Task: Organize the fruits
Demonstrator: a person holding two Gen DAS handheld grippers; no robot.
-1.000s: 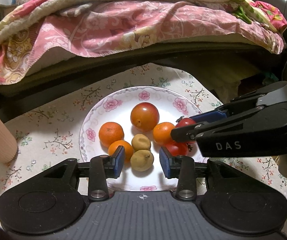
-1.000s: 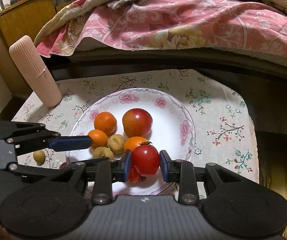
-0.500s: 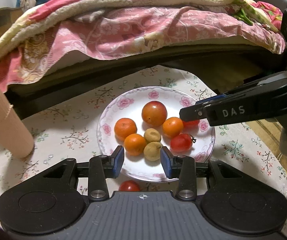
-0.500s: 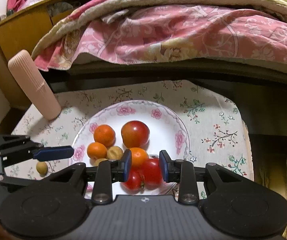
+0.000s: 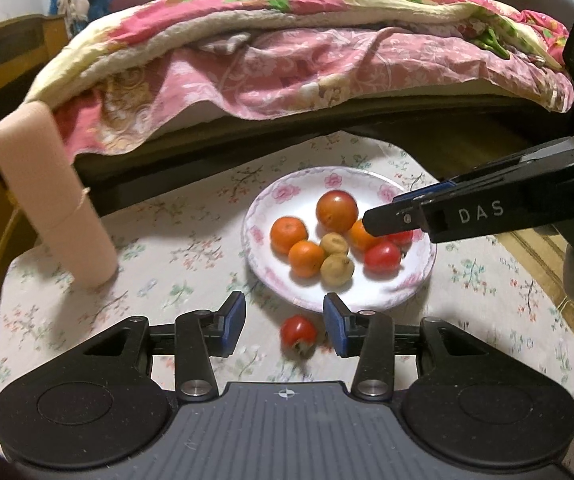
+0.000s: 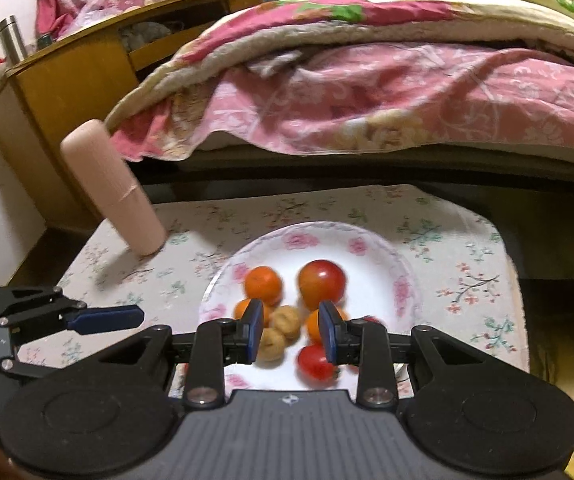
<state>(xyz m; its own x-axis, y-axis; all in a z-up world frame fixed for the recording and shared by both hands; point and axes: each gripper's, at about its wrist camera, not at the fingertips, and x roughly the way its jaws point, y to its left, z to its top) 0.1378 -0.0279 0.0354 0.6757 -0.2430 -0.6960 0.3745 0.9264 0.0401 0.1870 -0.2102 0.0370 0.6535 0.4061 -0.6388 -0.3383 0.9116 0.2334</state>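
A floral plate (image 5: 415,284) (image 6: 367,240) holds oranges (image 5: 289,234), a large red-orange fruit (image 5: 337,211) (image 6: 322,283), two small brown fruits (image 5: 337,269) (image 6: 285,322) and small red tomatoes (image 5: 383,257) (image 6: 317,362). One red tomato (image 5: 298,331) lies on the tablecloth just in front of the plate, between my left gripper's fingers. My left gripper (image 5: 284,322) is open and empty. My right gripper (image 6: 290,331) is open and empty, above the plate's near side; in the left wrist view its side (image 5: 467,212) reaches over the plate's right.
A pink ribbed cylinder (image 5: 53,196) (image 6: 113,188) stands at the table's back left. A bed with pink floral quilts (image 5: 307,52) runs close behind the table. A wooden cabinet (image 6: 67,92) stands at the far left. The flowered tablecloth (image 5: 167,248) covers the small table.
My right gripper let go of the red tomato on the plate and drew back, open. My left gripper pulled back and to the left; a tomato on the cloth came into view.
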